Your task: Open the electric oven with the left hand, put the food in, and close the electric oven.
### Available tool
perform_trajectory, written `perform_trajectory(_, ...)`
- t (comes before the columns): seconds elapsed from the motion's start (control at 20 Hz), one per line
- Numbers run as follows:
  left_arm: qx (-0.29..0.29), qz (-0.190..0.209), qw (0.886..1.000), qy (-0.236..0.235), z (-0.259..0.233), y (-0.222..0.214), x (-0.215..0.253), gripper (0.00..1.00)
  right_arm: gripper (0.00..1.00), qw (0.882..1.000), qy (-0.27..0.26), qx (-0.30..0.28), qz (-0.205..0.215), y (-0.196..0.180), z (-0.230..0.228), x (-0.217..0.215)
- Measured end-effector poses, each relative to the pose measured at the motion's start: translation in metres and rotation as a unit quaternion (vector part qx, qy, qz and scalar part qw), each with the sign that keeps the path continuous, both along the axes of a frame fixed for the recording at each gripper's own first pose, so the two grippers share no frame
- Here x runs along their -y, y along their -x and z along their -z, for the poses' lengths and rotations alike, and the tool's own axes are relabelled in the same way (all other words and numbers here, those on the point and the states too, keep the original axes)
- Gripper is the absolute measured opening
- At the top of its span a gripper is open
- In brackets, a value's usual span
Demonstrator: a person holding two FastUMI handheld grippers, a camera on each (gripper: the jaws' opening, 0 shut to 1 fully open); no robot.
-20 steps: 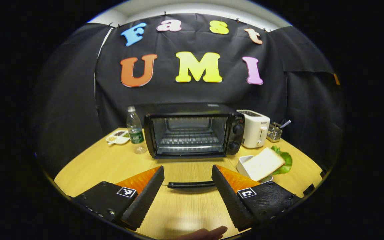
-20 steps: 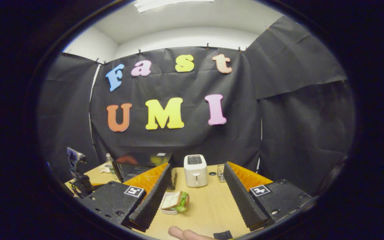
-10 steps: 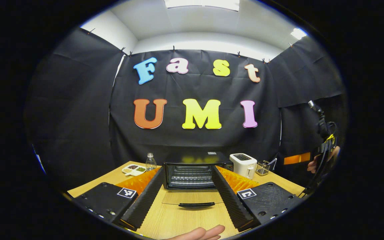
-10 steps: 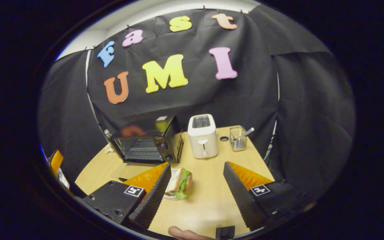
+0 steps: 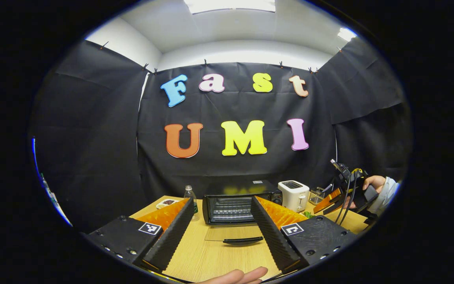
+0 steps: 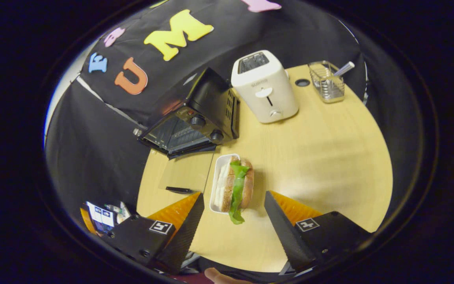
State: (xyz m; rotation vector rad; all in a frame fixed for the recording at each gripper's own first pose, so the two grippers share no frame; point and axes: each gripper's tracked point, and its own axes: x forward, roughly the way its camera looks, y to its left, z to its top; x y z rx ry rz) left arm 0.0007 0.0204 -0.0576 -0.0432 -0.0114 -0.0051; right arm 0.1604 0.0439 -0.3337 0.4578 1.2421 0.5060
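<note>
Right gripper lower, seemingly over sandwich

Light comes from ceiling panels overhead, bright and even, and they blow out to plain white in my left gripper view. The tabletop is well lit, with a soft pale sheen and faint shadows beside the toaster and sandwich. The fisheye bends everything hard toward the edges (straight lines bow). Both views are sharp, with no motion blur.
</note>
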Motion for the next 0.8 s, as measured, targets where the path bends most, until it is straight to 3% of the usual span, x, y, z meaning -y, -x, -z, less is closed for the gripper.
perform_trajectory(0.05, -0.002, -0.002, 1.0, 0.001, 0.002, 0.0, -0.001, 0.94, 0.86, 1.0, -0.006, -0.01, 0.001, -0.004, 0.005, -0.001)
perform_trajectory(0.1, -0.005, -0.005, 1.0, 0.001, 0.004, 0.0, -0.004, 0.94, 0.97, 1.0, -0.008, -0.019, -0.002, -0.004, 0.01, -0.001)
perform_trajectory(0.25, -0.015, -0.012, 1.0, -0.003, 0.007, 0.001, -0.009, 0.95, 0.95, 0.999, -0.009, -0.047, 0.007, -0.013, 0.025, -0.007)
perform_trajectory(0.3, -0.014, -0.011, 1.0, -0.003, 0.007, 0.001, -0.009, 0.95, 0.81, 0.998, -0.019, -0.059, 0.006, -0.014, 0.028, -0.012)
perform_trajectory(0.35, -0.016, -0.01, 1.0, -0.004, 0.009, 0.001, -0.009, 0.94, 0.92, 0.997, -0.029, -0.07, 0.007, -0.015, 0.03, -0.017)
perform_trajectory(0.4, -0.021, -0.011, 1.0, -0.004, 0.012, 0.0, -0.009, 0.94, 0.91, 0.996, -0.035, -0.079, 0.006, -0.014, 0.033, -0.02)
perform_trajectory(0.45, -0.025, -0.011, 1.0, -0.005, 0.015, 0.001, -0.01, 0.94, 0.87, 0.995, -0.041, -0.09, 0.001, -0.013, 0.037, -0.024)
perform_trajectory(0.5, -0.03, -0.012, 0.999, -0.005, 0.018, 0.001, -0.011, 0.94, 0.72, 0.994, -0.048, -0.099, 0.002, -0.012, 0.039, -0.029)
perform_trajectory(0.6, -0.039, -0.015, 0.999, -0.006, 0.022, 0.001, -0.014, 0.95, 0.65, 0.993, -0.049, -0.111, 0.003, -0.01, 0.047, -0.03)
perform_trajectory(0.75, -0.044, -0.016, 0.999, -0.005, 0.026, 0.001, -0.017, 0.94, 0.32, 0.993, -0.05, -0.108, 0.01, -0.007, 0.049, -0.031)
perform_trajectory(0.8, -0.043, -0.017, 0.999, -0.004, 0.025, 0.002, -0.019, 0.95, 0.39, 0.993, -0.047, -0.104, 0.012, -0.006, 0.046, -0.031)
